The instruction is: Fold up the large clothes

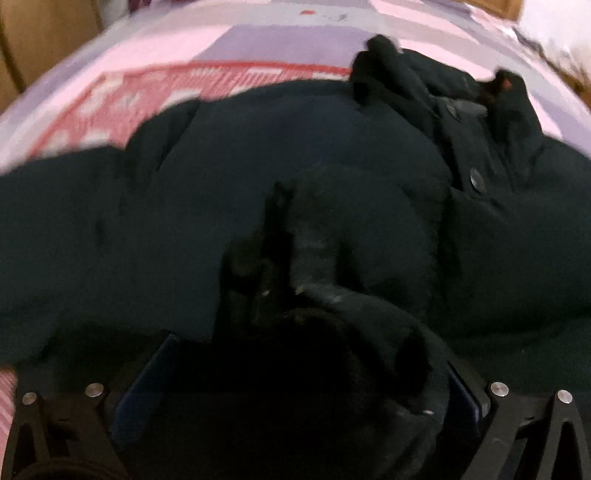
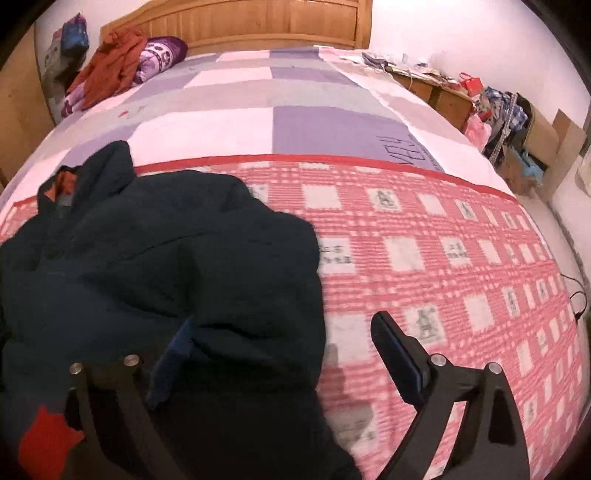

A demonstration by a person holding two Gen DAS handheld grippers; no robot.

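Coat (image 1: 295, 155): one large dark navy padded garment lies spread across the red-and-white checked blanket (image 2: 443, 258) near the foot edge of the bed (image 2: 314, 122), its collar (image 1: 443, 85) pointing toward the headboard (image 2: 258, 22). Two round dark buttons show down its front placket in the left wrist view, one near the collar and one lower (image 1: 477, 181). The left gripper (image 1: 284, 387) sits low over the coat with its two blue-padded fingers (image 1: 147, 391) spread wide, and a bunched fold of dark fabric fills the gap between them; whether the pads press on it cannot be told, as the view is dark and blurred. The right gripper (image 2: 280, 354) has its two fingers wide apart too: the left one is partly buried under the coat's edge, the right one (image 2: 399, 358) hovers over bare blanket just beside the coat. Beyond the blanket one checked purple, grey and white sheet (image 2: 314, 122) covers the bed. At the head corner lie one orange cloth (image 2: 110, 62) and one purple patterned pillow (image 2: 159, 59), touching each other. Cardboard boxes (image 2: 546, 136) with clutter stand along the wall off the bed's right edge.
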